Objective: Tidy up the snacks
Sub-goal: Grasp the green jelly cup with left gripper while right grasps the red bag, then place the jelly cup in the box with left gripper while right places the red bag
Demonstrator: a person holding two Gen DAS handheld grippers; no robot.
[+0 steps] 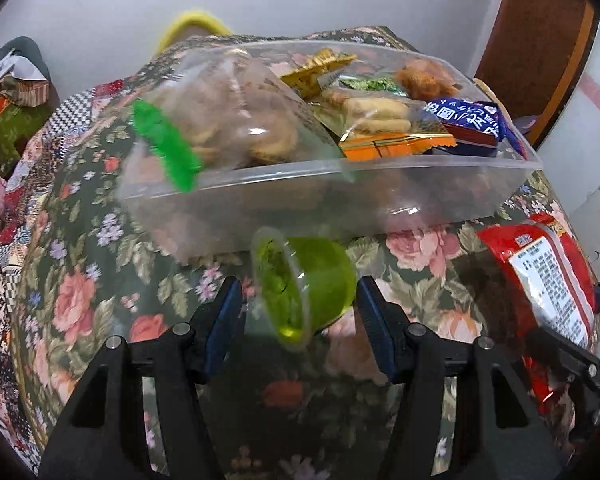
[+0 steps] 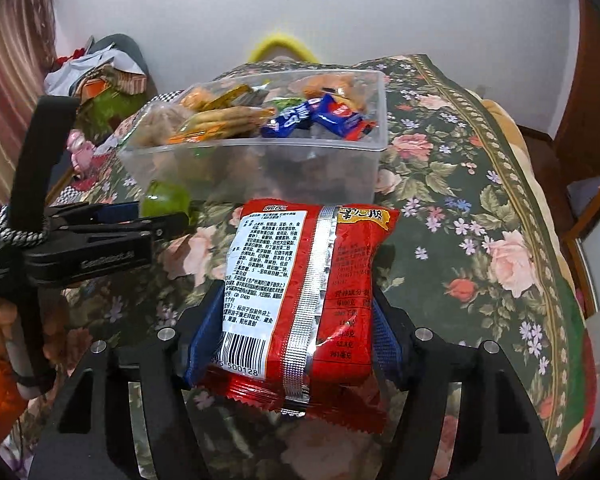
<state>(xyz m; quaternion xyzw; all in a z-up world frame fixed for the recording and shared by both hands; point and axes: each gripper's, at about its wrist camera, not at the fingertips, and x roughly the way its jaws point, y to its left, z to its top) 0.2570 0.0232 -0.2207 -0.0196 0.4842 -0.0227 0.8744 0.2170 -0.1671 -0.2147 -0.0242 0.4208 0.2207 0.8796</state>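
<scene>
A clear plastic bin (image 1: 380,196) full of snack packets stands on a floral cloth; it also shows in the right wrist view (image 2: 300,164). A green jelly cup (image 1: 304,288) lies on its side just in front of the bin, between my left gripper's (image 1: 298,300) open fingers; whether the pads touch it I cannot tell. My right gripper (image 2: 296,320) is shut on a red noodle packet (image 2: 300,288), held back side up just before the bin. The packet shows at the right of the left wrist view (image 1: 540,280). The left gripper shows from the side (image 2: 140,220).
The floral cloth (image 2: 480,200) covers the whole surface, with open room to the bin's right. A bag of cookies with a green strip (image 1: 168,148) hangs over the bin's left end. Clutter (image 2: 100,76) lies at the far left. A wall stands behind.
</scene>
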